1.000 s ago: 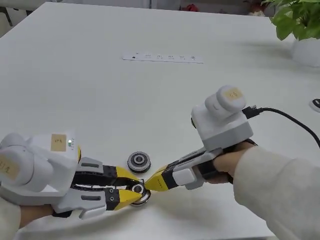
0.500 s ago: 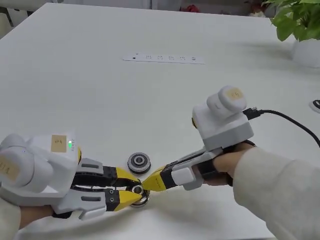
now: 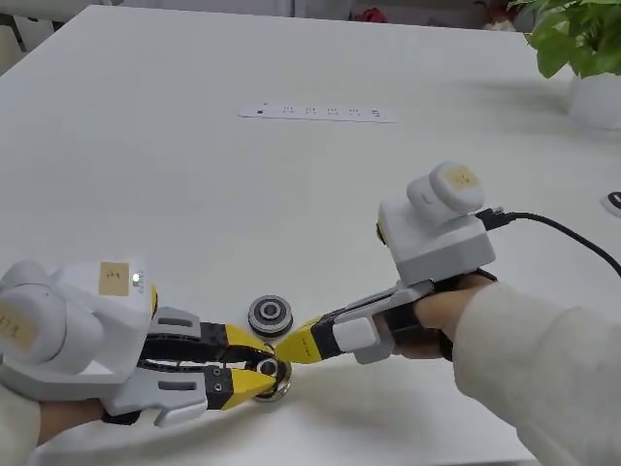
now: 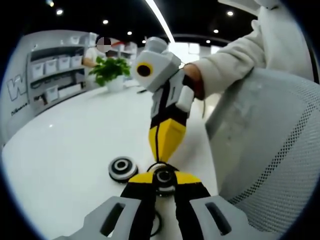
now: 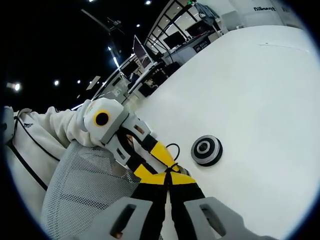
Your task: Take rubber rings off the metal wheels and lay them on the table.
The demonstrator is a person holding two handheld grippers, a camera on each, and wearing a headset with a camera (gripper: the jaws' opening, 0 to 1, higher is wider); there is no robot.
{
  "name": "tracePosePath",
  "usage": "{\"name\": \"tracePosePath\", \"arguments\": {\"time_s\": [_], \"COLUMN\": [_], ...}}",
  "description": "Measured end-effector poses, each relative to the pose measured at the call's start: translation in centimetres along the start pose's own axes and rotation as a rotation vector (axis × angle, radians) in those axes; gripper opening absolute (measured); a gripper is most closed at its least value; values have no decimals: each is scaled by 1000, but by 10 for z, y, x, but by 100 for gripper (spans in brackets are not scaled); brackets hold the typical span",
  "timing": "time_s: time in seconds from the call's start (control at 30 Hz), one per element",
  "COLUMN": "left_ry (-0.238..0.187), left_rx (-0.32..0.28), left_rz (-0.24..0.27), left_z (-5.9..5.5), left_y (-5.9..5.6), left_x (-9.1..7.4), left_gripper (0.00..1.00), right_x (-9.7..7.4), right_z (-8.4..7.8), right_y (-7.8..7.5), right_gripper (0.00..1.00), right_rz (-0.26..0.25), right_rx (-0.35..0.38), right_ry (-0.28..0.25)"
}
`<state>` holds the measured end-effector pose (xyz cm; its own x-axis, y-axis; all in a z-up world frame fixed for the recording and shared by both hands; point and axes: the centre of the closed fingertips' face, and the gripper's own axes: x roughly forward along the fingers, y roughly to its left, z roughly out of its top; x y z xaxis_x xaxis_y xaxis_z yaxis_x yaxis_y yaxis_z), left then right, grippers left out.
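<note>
The wheel we are working on sits low over the near edge of the worktop, clamped between the yellow jaws of our left gripper; in the left gripper view the wheel shows its metal hub between those jaws. Our right gripper comes in from the right with its jaws pressed narrow together and its tips against the wheel's rim. We cannot tell whether they pinch a ring there. The right gripper view shows the same meeting, its own tips closed just beside the left gripper's yellow jaws. Just behind the grippers the second wheel, dark-rimmed with a bright centre, lies flat on the worktop, apart from both. Farther back lies a white power strip; a plant stands at the far right corner, and a black cable trails from the right gripper.
</note>
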<state>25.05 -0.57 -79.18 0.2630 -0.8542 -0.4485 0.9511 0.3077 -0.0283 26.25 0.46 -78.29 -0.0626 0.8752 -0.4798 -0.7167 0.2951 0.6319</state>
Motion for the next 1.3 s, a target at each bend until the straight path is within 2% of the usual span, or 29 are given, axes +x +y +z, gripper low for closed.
{"name": "tracePosePath", "arguments": {"time_s": [0.13, 0.33, 0.63, 0.7, 0.77, 0.87, 1.03, 1.3], "left_ry": [8, 19, 58, 52, 50, 46, 20, 23], "left_rx": [-37, -40, -23, -34, -17, -12, -41, 26], "left_rz": [-2, -5, -32, -54, -65, -73, -82, -58], "left_z": [1, 1, -1, 2, 6, 10, 18, 29], "left_y": [1, -1, -5, -9, -12, -13, -13, -13], "left_x": [0, 0, -3, -6, -8, -11, -19, -29], "left_gripper": [14, 16, 20, 24, 24, 26, 33, 48], "right_x": [-1, 0, 0, -1, -2, -4, -10, -20], "right_z": [-4, -6, -10, -10, -10, -9, -5, 1], "right_y": [-4, -5, -5, -4, -4, -3, -2, -1], "right_gripper": [0, 0, 0, 0, 0, 0, 0, 0], "right_rz": [-22, -29, -36, -38, -38, -37, -40, -46], "right_rx": [5, 9, 29, 31, 37, 47, 47, 38], "right_ry": [16, 24, 34, 32, 30, 23, 6, -21]}}
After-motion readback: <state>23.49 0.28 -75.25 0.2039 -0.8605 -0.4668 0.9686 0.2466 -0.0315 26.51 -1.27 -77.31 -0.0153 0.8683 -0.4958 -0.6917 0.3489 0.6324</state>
